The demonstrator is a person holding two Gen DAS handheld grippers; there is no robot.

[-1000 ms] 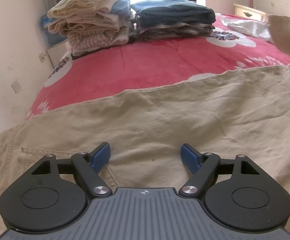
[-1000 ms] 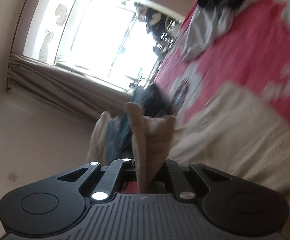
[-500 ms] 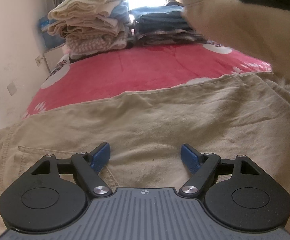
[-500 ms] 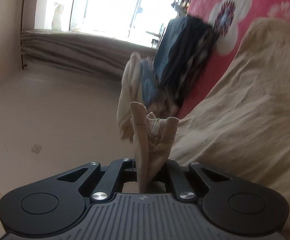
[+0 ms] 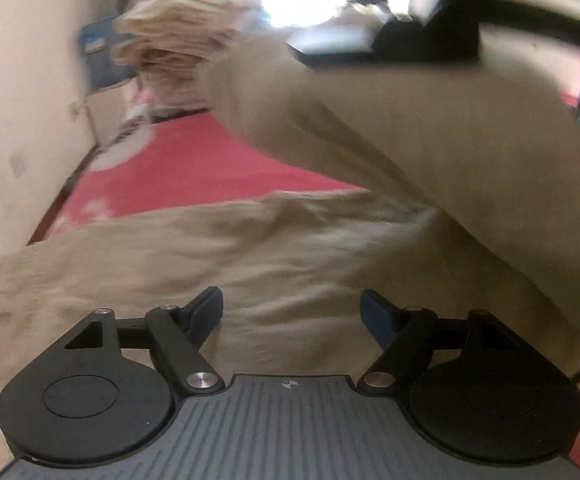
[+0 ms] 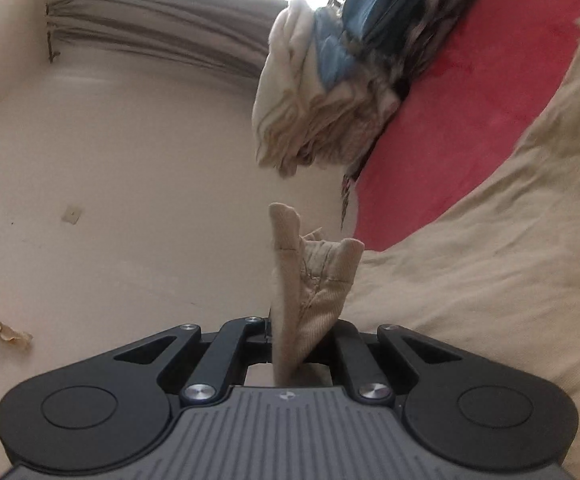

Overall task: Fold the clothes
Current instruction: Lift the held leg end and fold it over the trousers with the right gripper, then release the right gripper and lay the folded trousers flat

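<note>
Beige trousers [image 5: 290, 264] lie spread on a red flowered bedspread [image 5: 194, 172]. My left gripper [image 5: 292, 312] is open just above the trousers, with nothing between its blue pads. My right gripper [image 6: 298, 336] is shut on the bunched hem of a trouser leg [image 6: 310, 276] and holds it up. In the left wrist view that lifted leg [image 5: 430, 140] hangs across the upper right, with the right gripper [image 5: 410, 36] above it. The rest of the trousers [image 6: 490, 272] shows at the right of the right wrist view.
A stack of folded cream and blue clothes [image 6: 314, 96] and a darker folded stack [image 6: 402, 20] sit at the far end of the bed by the window. A cream wall [image 5: 14, 100] runs along the bed's left side.
My right gripper has carried the trouser leg leftward over the laid-out trousers, so it now fills the upper right of the left wrist view. My left gripper has shifted slightly; that view is blurred.
</note>
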